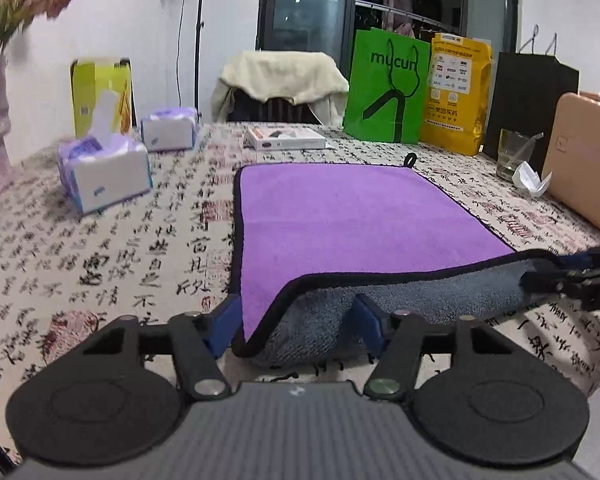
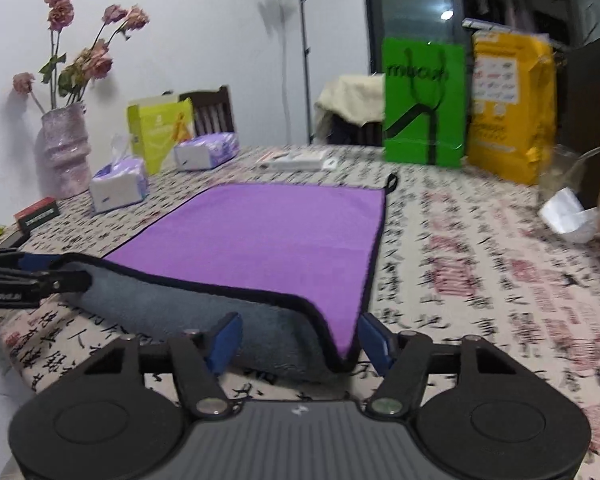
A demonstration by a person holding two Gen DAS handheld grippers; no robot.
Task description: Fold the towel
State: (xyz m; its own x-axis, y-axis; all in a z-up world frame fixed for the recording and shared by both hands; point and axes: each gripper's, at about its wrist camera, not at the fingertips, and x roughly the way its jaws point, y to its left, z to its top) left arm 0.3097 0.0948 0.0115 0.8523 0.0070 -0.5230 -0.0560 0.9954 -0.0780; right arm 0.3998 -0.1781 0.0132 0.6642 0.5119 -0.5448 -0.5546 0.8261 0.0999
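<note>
A purple towel (image 1: 352, 216) with a black hem and a grey underside lies flat on the patterned tablecloth; it also shows in the right wrist view (image 2: 268, 232). Its near edge is lifted and turned over, grey side out. My left gripper (image 1: 296, 320) has its blue fingers around the near left corner of the towel. My right gripper (image 2: 300, 336) has its fingers around the near right corner. Each gripper shows in the other's view, the right gripper (image 1: 572, 276) and the left gripper (image 2: 40, 276), pinching the raised hem. A black hanging loop (image 1: 411, 159) sits at the far right corner.
Two tissue packs (image 1: 104, 176) and a yellow box (image 1: 100, 92) stand at the left, a vase of flowers (image 2: 66, 148) beyond. A white flat box (image 1: 286, 139), green bag (image 1: 386, 88), yellow bag (image 1: 458, 96), a glass (image 1: 514, 154) and crumpled paper (image 1: 532, 178) line the back and right.
</note>
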